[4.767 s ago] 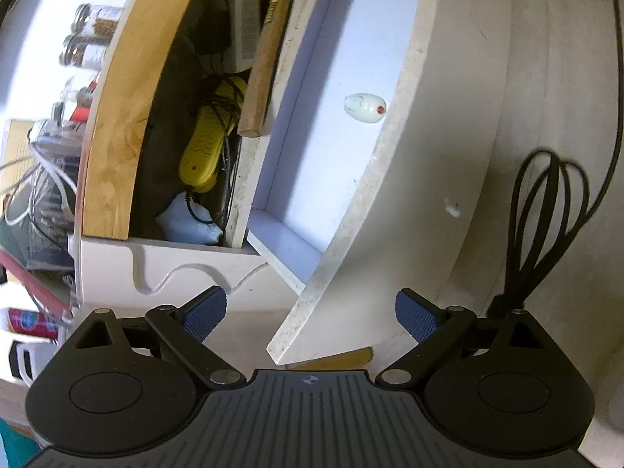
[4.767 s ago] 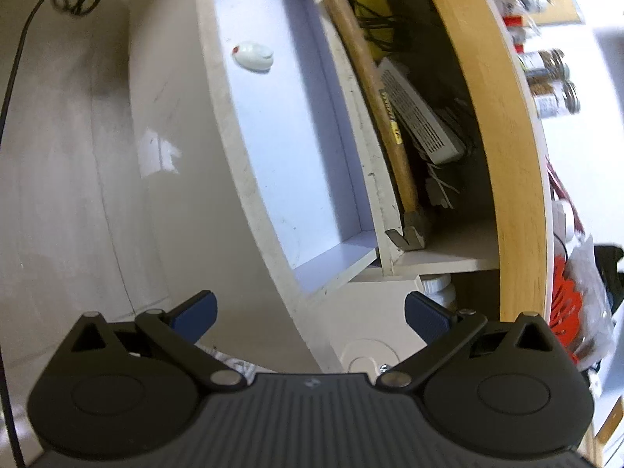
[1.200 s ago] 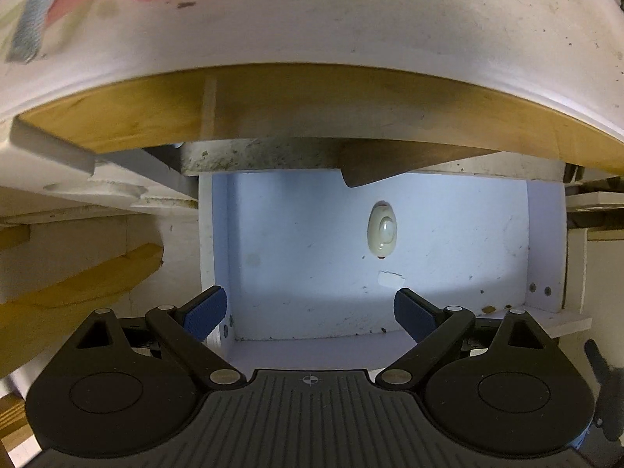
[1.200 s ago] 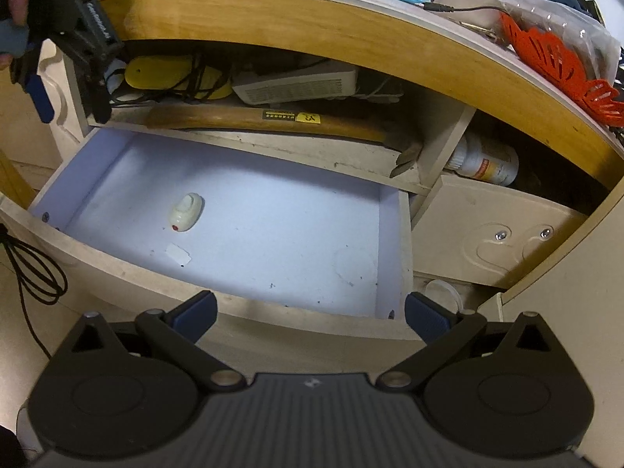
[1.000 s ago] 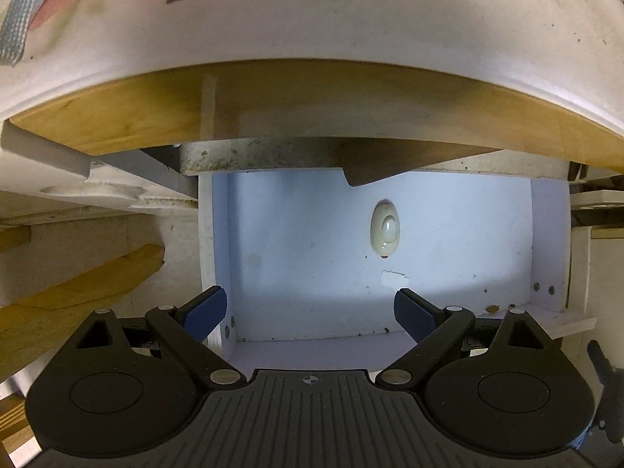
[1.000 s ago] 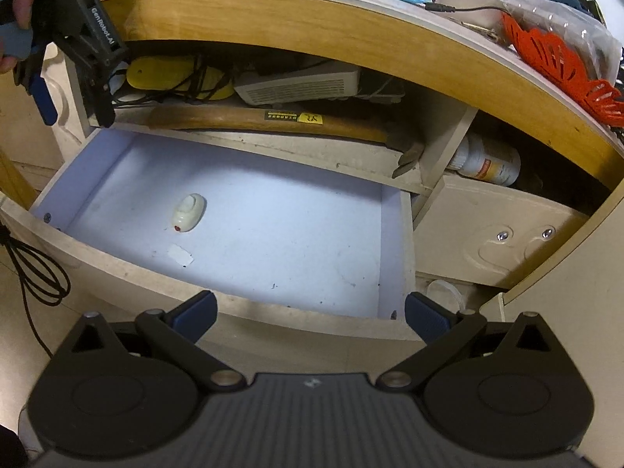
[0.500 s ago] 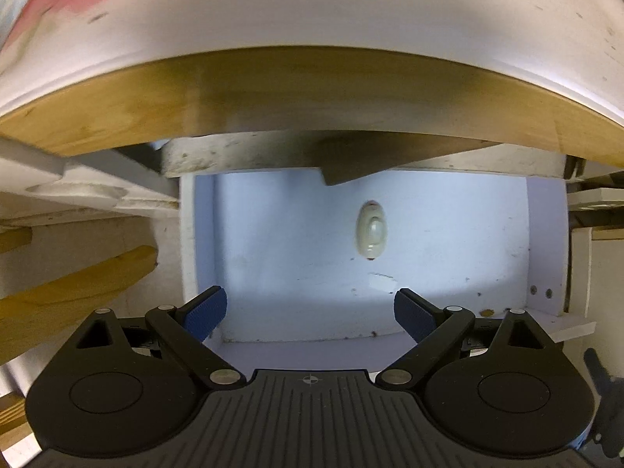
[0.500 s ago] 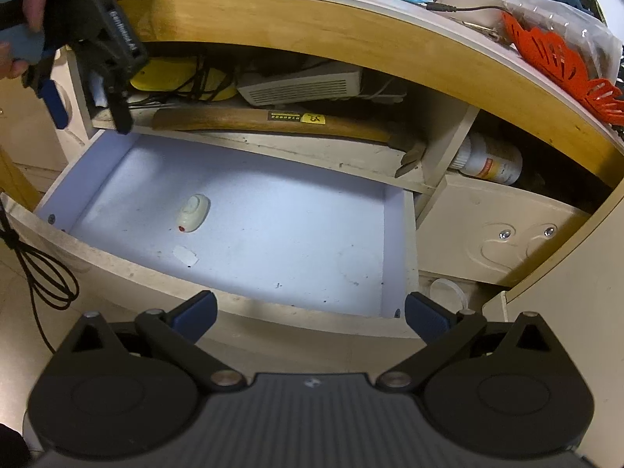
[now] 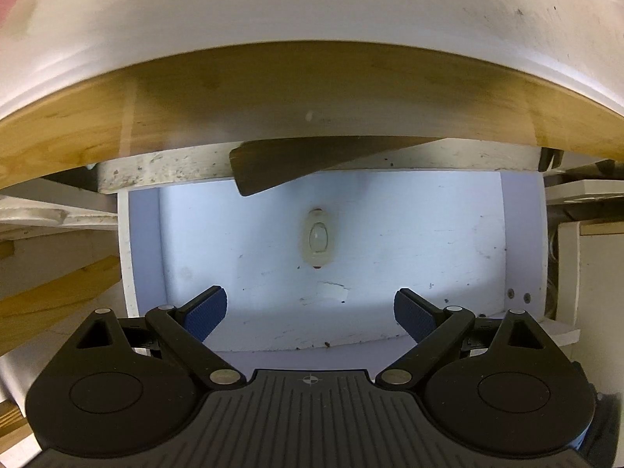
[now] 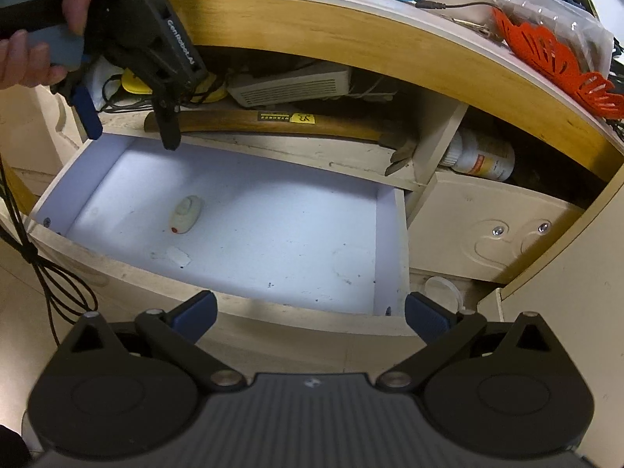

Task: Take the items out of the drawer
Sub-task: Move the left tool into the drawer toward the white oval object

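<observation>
The pulled-out drawer (image 10: 273, 234) has a pale blue-white floor. A small cream oval switch (image 10: 186, 213) with a red dot lies on it left of centre. It also shows in the left wrist view (image 9: 318, 238), ahead of my open left gripper (image 9: 310, 310). In the right wrist view the left gripper (image 10: 130, 126) hangs above the drawer's far left corner, open and empty. My right gripper (image 10: 310, 314) is open and empty in front of the drawer's front edge.
A white paper scrap (image 10: 177, 256) lies near the switch. Above the drawer, a shelf holds a wooden-handled hammer (image 10: 280, 123), a white box (image 10: 288, 85), yellow items with cables, and a pill bottle (image 10: 483, 160). A black cable (image 10: 46, 280) hangs at the left. The desktop edge (image 9: 312, 124) overhangs the drawer.
My left gripper has come lower and nearer over the drawer's left end, and the switch now looks larger ahead of it. The right gripper has barely moved.
</observation>
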Demonstrator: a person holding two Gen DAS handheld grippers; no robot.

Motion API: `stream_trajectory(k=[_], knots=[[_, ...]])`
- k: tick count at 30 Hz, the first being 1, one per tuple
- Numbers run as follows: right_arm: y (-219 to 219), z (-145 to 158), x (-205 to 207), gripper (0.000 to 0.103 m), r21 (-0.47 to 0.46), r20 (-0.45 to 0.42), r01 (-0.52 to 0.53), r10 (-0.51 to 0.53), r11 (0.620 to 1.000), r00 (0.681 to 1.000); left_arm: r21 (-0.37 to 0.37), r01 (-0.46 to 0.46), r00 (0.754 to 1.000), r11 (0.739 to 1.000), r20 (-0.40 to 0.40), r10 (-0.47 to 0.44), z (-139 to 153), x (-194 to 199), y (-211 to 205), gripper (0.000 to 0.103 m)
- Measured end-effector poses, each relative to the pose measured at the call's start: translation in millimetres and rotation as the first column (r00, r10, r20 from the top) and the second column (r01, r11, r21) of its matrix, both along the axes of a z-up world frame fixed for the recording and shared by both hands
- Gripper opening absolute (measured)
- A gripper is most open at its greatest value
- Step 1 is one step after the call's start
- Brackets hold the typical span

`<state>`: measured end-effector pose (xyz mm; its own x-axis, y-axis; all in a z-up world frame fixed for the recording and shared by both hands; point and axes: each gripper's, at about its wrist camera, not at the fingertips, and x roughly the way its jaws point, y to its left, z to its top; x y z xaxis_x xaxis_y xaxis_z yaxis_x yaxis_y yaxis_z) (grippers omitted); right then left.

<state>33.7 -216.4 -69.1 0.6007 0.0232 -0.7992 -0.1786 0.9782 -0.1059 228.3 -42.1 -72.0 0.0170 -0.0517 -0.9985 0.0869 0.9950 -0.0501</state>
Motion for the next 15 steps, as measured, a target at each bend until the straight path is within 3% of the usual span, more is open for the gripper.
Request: stream_trajectory(k=[15], knots=[[3, 5, 1, 0.103, 0.023, 0.005, -0.005, 0.005, 1.000, 1.000, 0.018, -0.015, 1.000, 1.000, 0.003, 0.015, -36, -4, -3, 0.095]])
